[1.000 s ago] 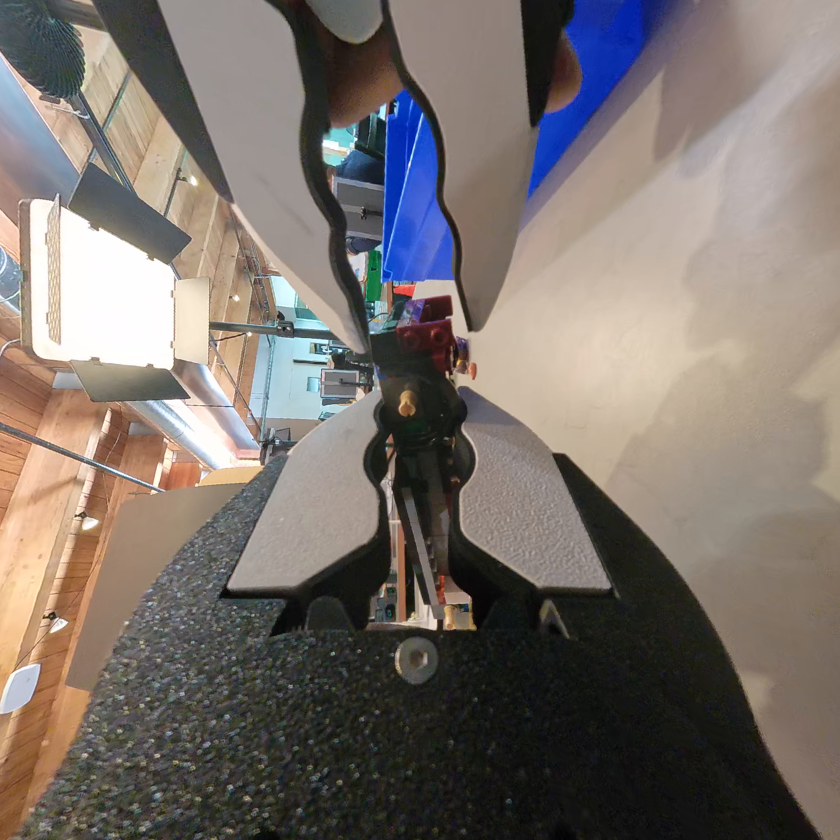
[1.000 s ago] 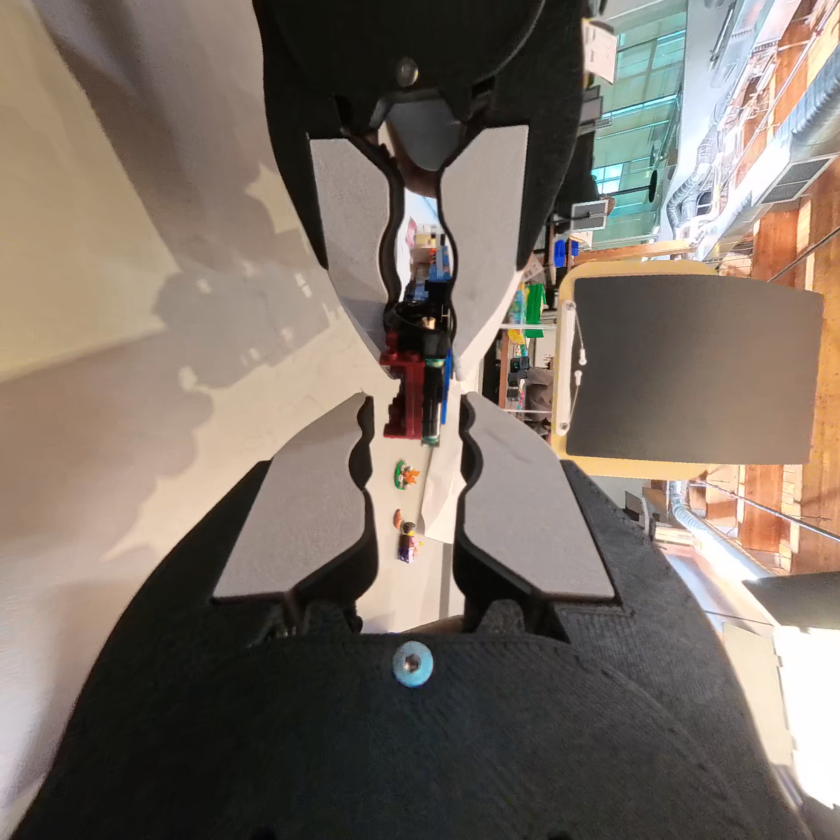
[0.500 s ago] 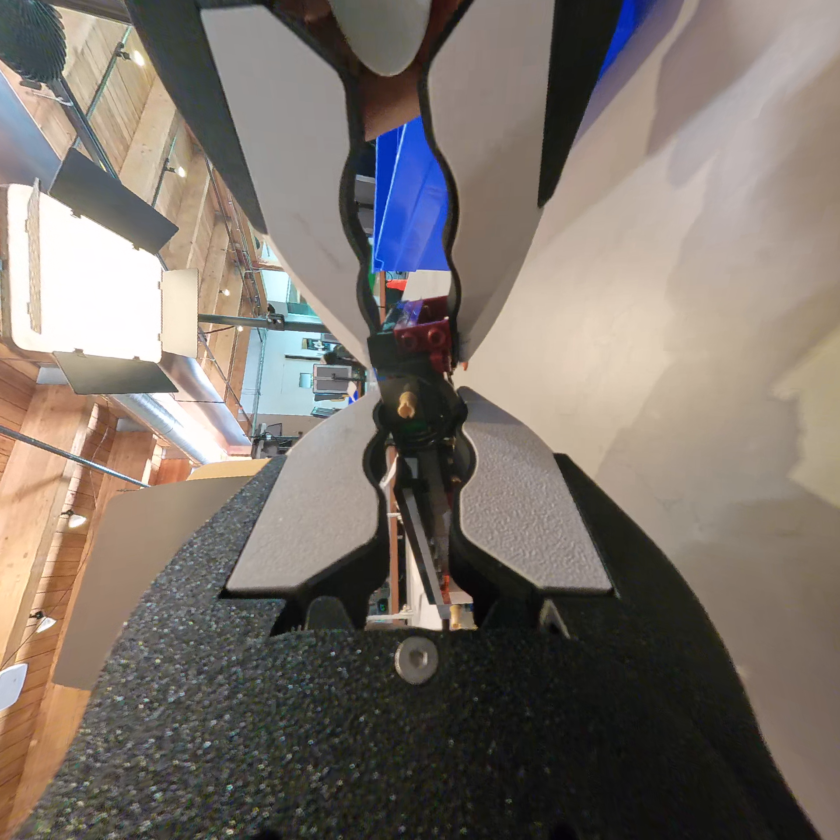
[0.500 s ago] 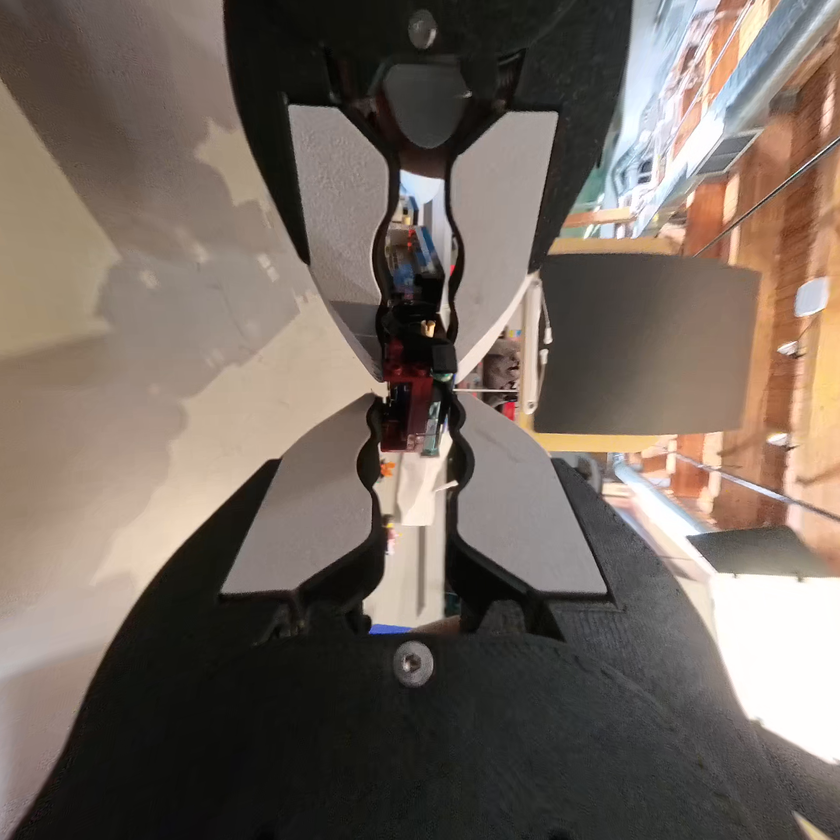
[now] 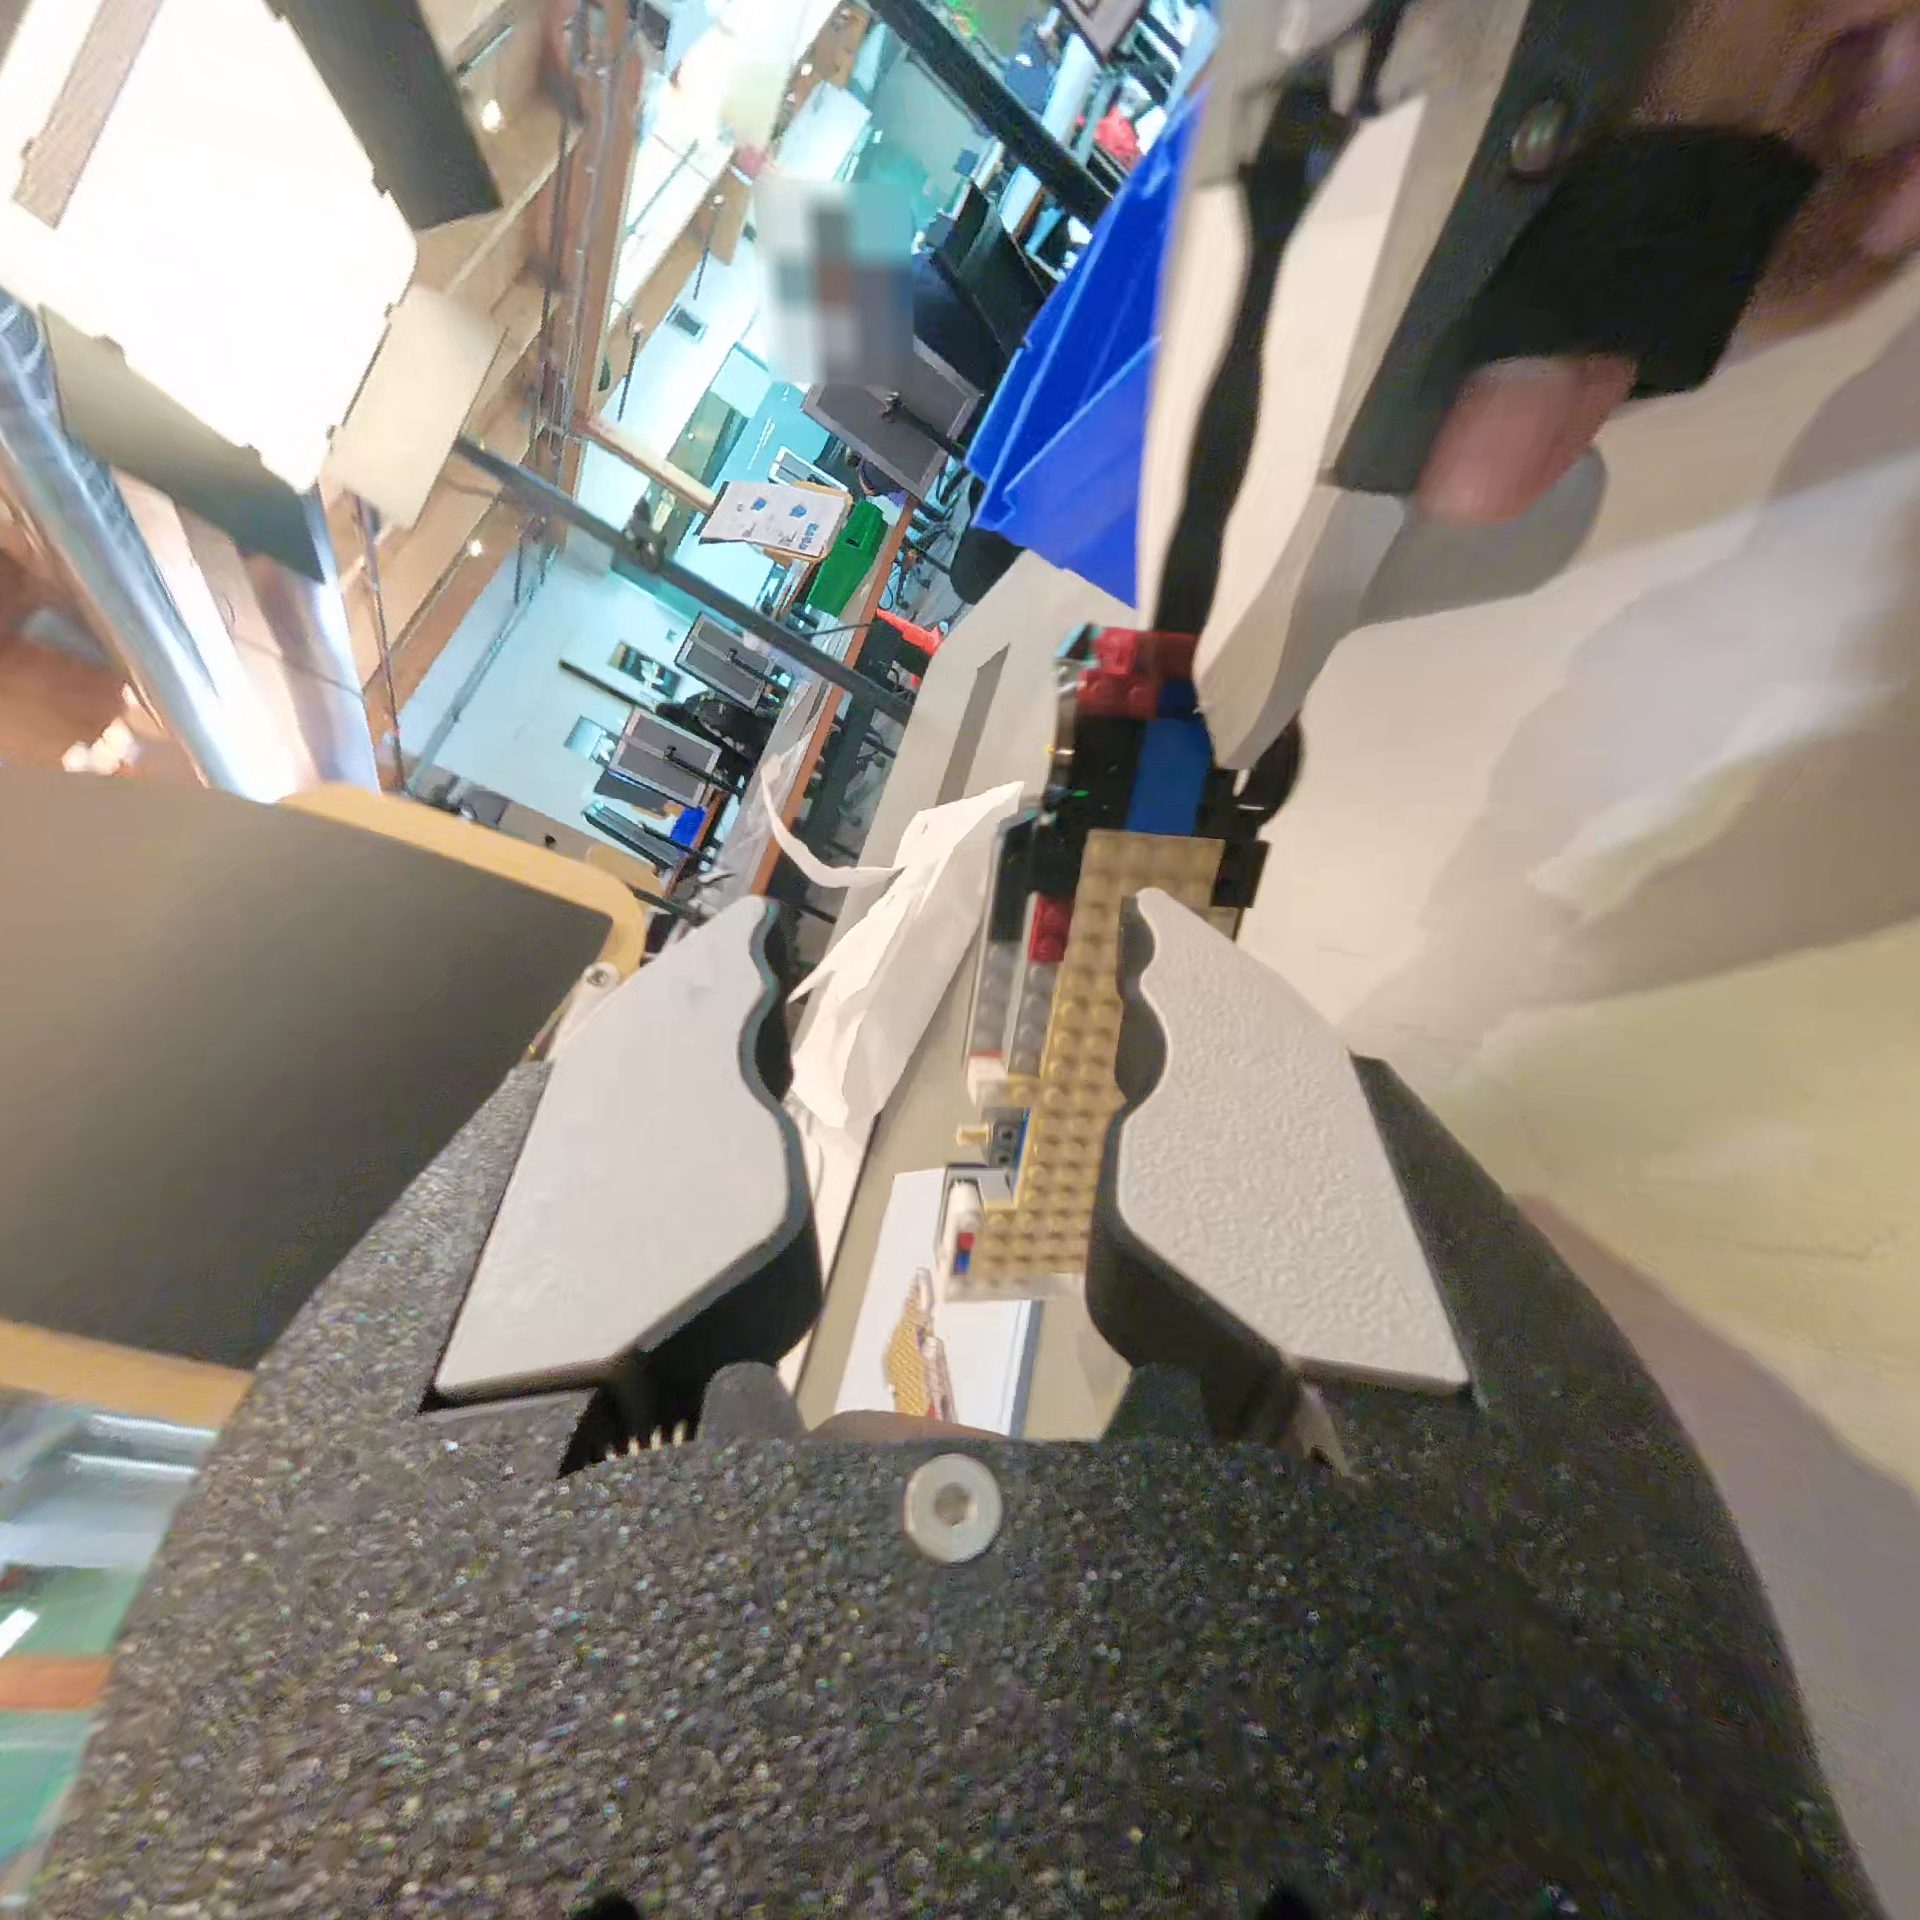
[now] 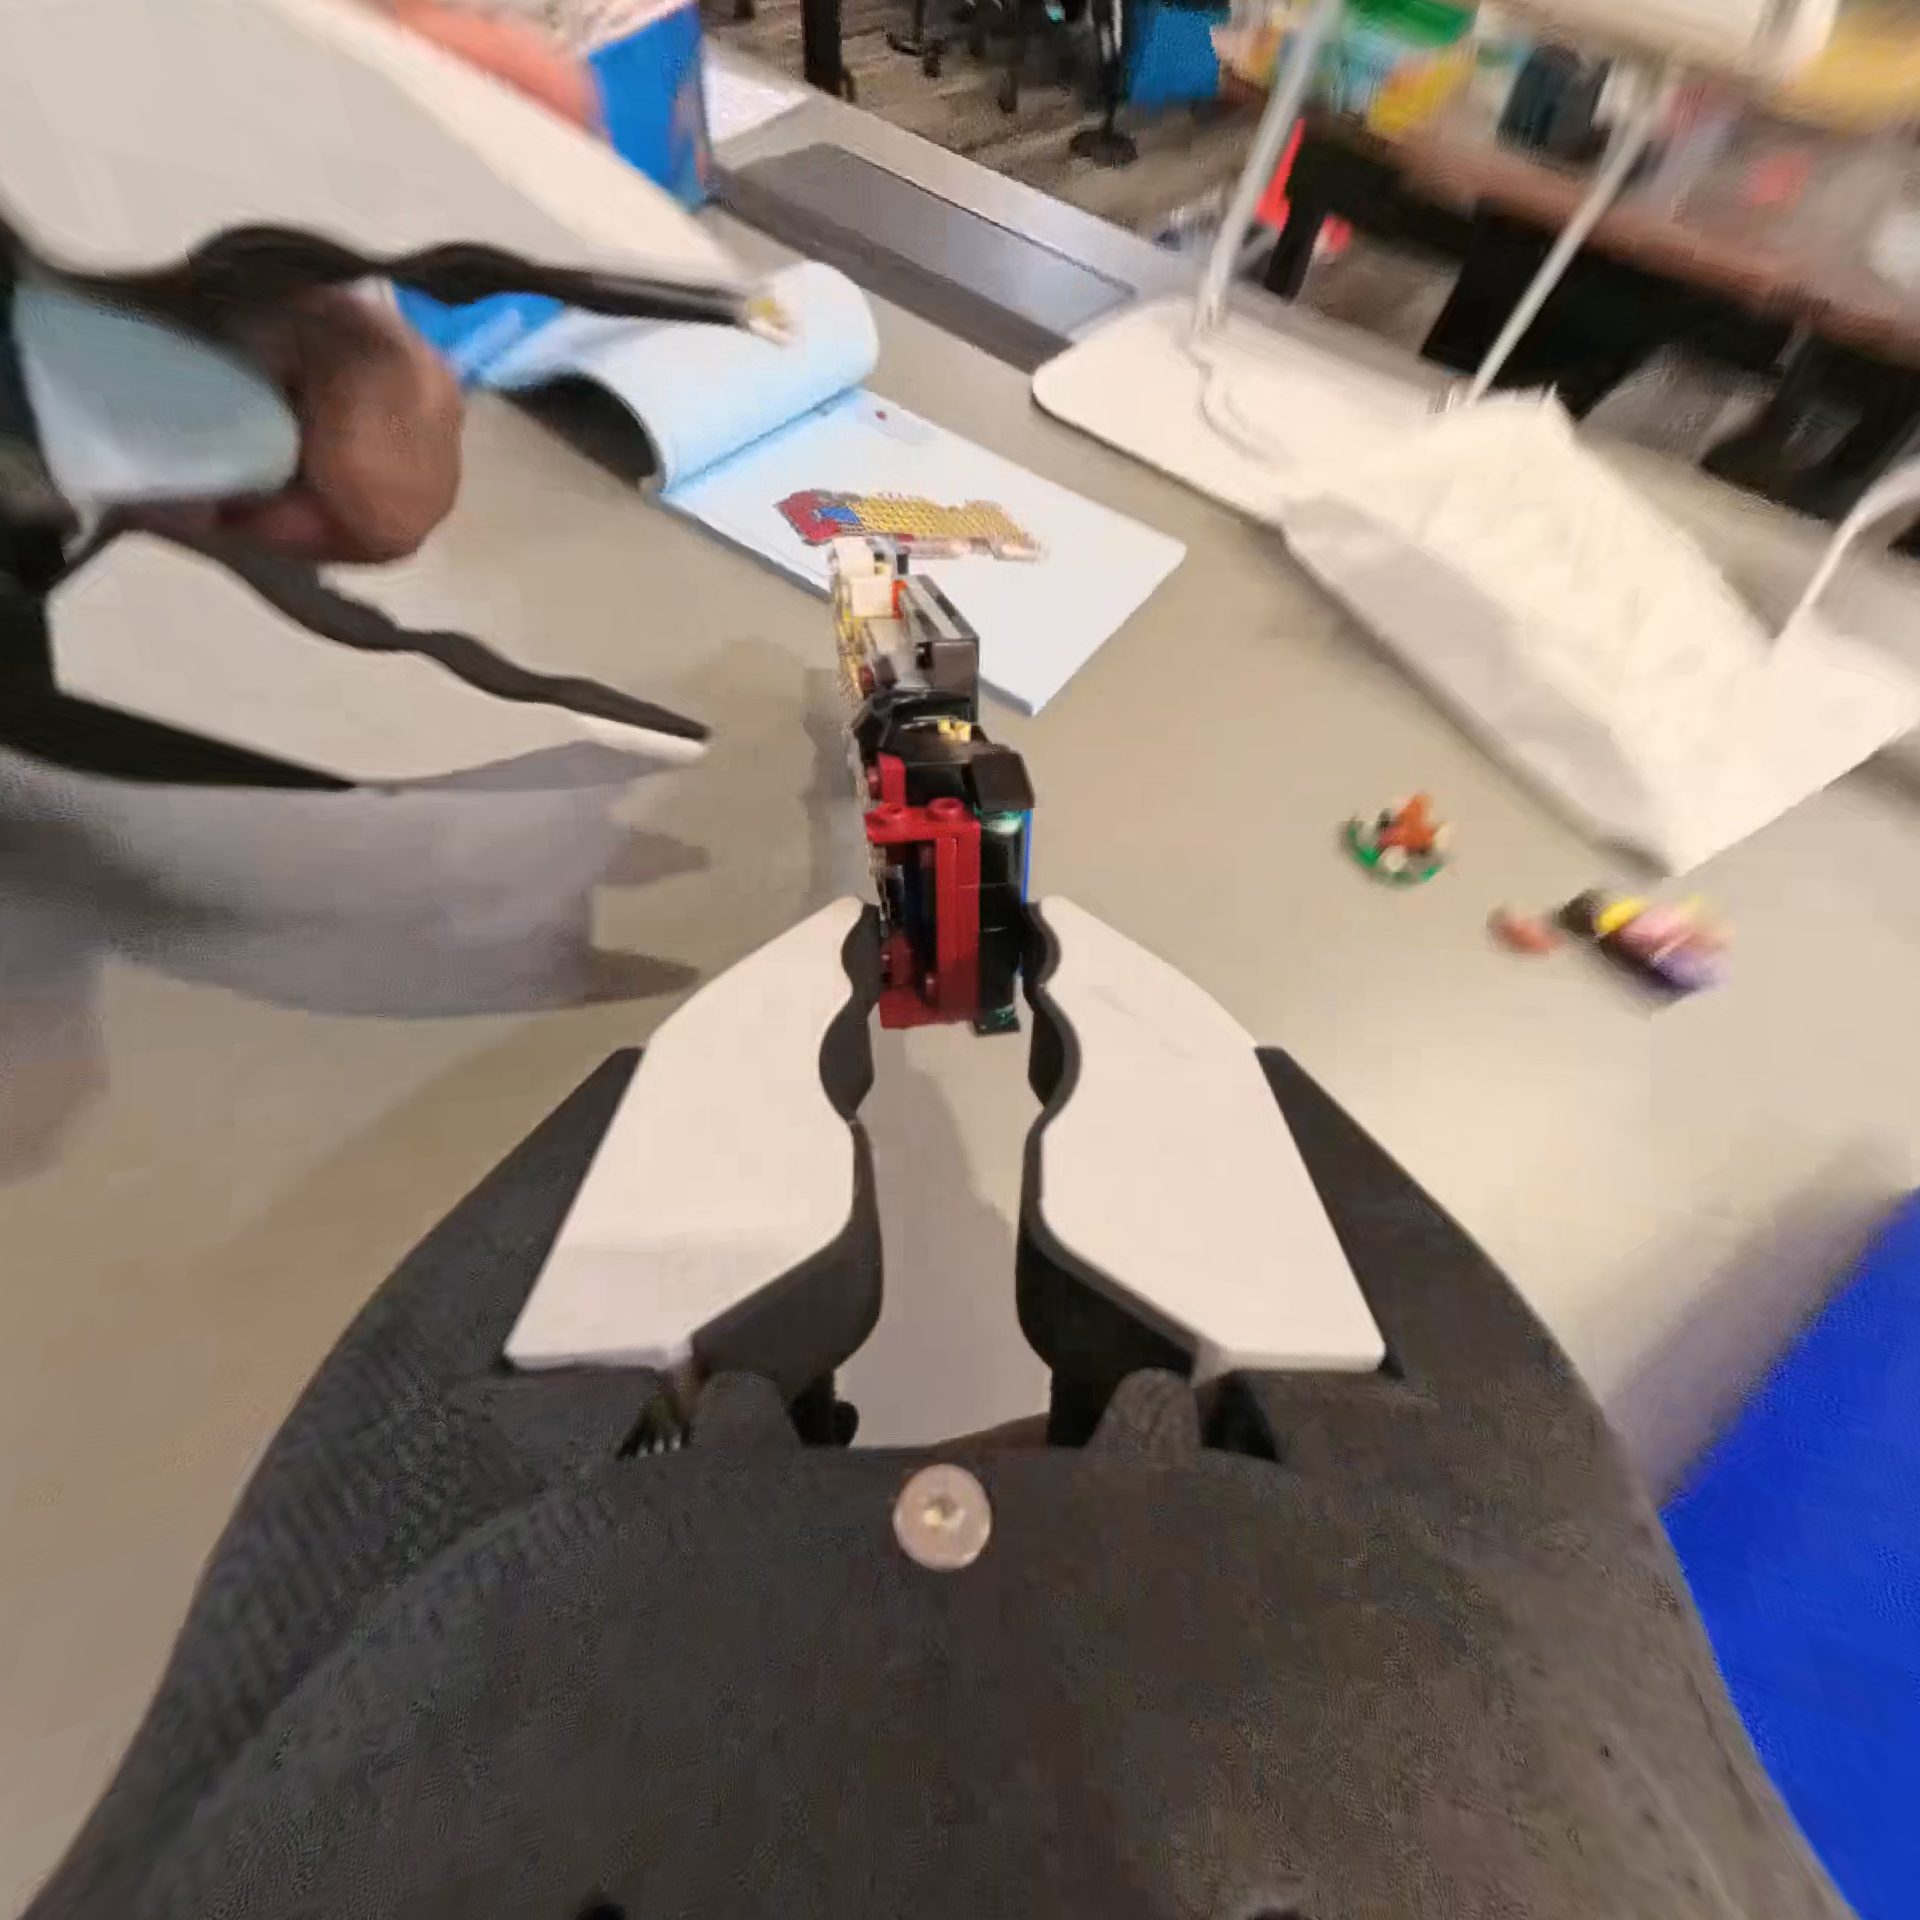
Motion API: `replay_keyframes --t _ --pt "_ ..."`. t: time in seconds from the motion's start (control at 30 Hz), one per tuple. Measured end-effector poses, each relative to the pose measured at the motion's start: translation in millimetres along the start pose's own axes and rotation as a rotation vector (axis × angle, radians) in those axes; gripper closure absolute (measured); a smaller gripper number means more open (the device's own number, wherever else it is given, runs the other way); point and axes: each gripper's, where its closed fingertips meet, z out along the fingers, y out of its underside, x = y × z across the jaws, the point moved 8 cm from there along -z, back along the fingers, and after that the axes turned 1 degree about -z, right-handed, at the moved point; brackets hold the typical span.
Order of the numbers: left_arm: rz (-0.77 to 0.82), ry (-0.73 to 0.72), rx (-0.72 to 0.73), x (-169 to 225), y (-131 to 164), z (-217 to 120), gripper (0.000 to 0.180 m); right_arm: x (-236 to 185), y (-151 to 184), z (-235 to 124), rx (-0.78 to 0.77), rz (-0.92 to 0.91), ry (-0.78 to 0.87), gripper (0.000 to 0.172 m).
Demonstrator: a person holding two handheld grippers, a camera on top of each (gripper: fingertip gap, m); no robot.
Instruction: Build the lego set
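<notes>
**Item: brick model [image 6: 925,831].** A long build with a red and black near end, a blue side and a tan studded plate along its length. It is held level above the grey table [image 6: 1403,1143], lengthwise away from the right gripper [image 6: 951,914].

**Right gripper.** Narrowly parted. Its two pads are pressed on the red and black end of the model, one on each side.

**Left gripper [image 5: 951,904].** Spread wide, with nothing gripped. The model's tan plate is seen just beside one finger [image 5: 1226,1039], and the other finger is well apart from it. From the right wrist view this gripper is seen left of the model, clear of it, and is worked by a hand [image 6: 353,436].

**Containers.**
- White paper bag [image 6: 1558,582]: right of the model, lying on the table. Its contents are hidden.
- Blue bin [image 5: 1070,416]: beyond the model's red end. Its inside is not shown.

**Loose pieces.**
- Open instruction booklet [image 6: 1039,623]: under the model's far end.
- Small green and orange piece [image 6: 1397,836]: right of the model.
- Toy figure [image 6: 1621,935]: right of the model, blurred.
</notes>
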Motion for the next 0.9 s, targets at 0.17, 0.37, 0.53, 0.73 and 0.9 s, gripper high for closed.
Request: replay_keyframes --t 0.17,0.37,0.53,0.73,0.9 --pt "-0.203 0.014 0.021 -6.1 14.8 -0.2 0.122 18.8 25.3 10.6 -0.026 0.533 -0.097 0.146" --pt "-0.292 0.077 -0.019 4.6 25.3 9.5 0.123 24.9 52.3 17.2 -0.122 0.701 -0.064 0.143" --pt "-0.339 0.178 -0.116 14.6 33.4 17.0 0.123 26.2 60.8 14.6 -0.148 0.676 0.005 0.134" --pt "-0.438 0.247 -0.256 20.9 47.4 24.4 0.124 24.7 59.9 8.0 -0.163 0.534 0.094 0.128" --pt "-0.510 0.248 -0.313 19.9 54.8 26.4 0.126 16.3 49.9 -3.6 -0.144 0.335 0.168 0.129"
